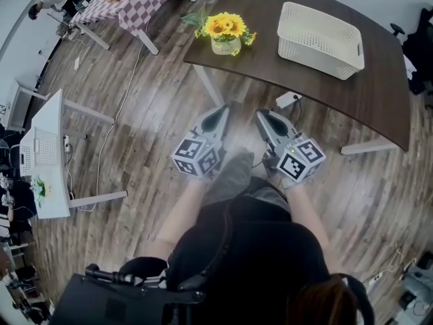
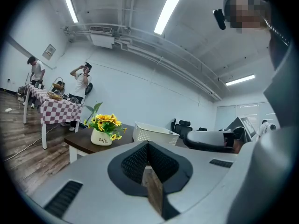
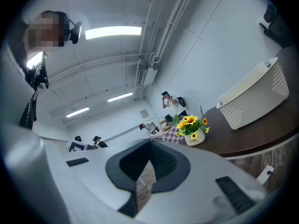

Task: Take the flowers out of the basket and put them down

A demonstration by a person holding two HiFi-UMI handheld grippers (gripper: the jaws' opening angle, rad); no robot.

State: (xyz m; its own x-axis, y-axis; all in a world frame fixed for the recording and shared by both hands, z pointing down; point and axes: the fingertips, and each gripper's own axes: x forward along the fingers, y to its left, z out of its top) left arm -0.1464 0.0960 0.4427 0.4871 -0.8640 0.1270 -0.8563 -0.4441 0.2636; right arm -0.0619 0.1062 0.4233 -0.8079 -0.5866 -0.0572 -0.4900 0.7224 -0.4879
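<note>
Potted sunflowers [image 1: 225, 27] stand near the dark worktop [image 1: 365, 93]'s front edge, outside and well apart from the white basket [image 1: 318, 46]. The left tool [image 1: 220, 111] and right tool [image 1: 262, 118] hang shut and empty over the wood floor [image 1: 149, 114]. The pot [image 1: 225, 45] looks smooth, weighty and breakable: better gripped than the soft stems. There is open room all round.

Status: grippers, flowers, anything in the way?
Shut and empty: left gripper, right gripper, both short of the table. On it: flowers in a pot, apart from the basket. Nothing in the way.
</note>
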